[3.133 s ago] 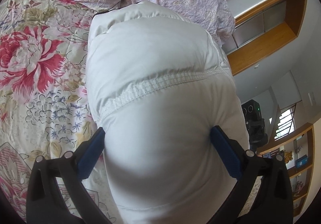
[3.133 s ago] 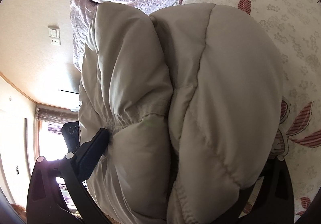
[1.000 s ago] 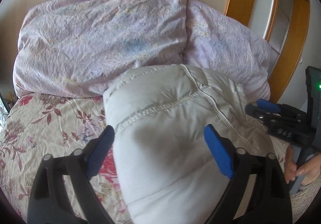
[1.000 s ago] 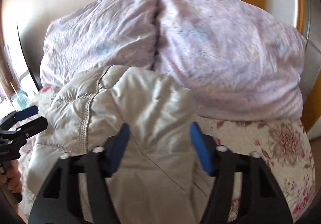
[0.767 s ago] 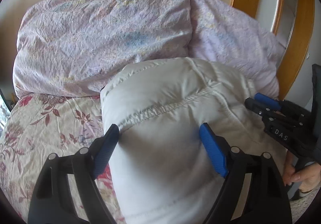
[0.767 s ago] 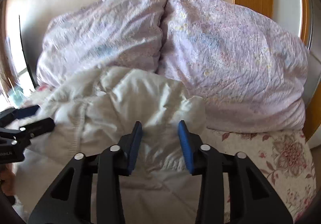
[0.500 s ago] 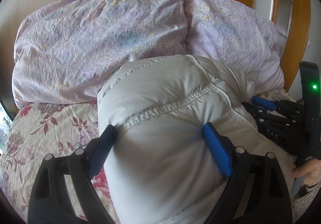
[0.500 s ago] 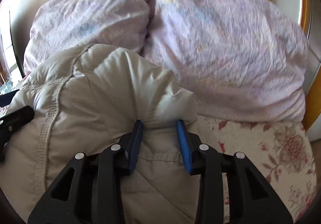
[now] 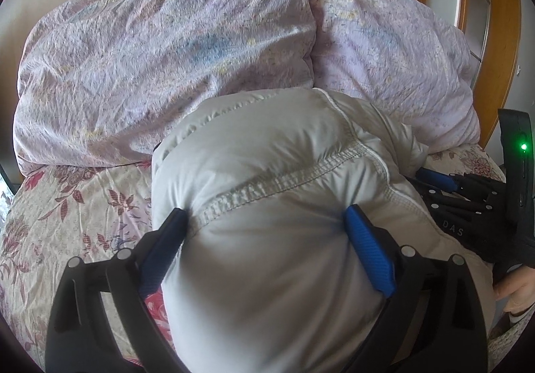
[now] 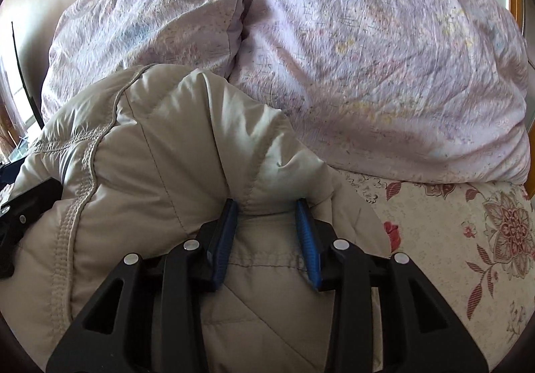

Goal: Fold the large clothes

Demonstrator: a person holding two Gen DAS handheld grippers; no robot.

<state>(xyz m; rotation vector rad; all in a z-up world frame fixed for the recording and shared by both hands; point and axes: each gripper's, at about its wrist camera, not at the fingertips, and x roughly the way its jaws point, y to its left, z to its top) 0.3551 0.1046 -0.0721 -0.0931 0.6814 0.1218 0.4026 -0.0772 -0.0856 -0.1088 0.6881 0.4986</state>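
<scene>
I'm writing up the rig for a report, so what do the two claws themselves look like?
Both look alike: the left claw and right claw have matte black plastic frames with triangular cutouts and silver rivet heads. Their fingers carry ribbed bright blue pads. Seen from the left wrist view, the right claw's body bears white "DAS" lettering and a green indicator light. No cables or sleeves show.

Left tongs (image 9: 264,222) are spread wide around a puffy bulge, while right tongs (image 10: 267,209) pinch narrowly together.
</scene>
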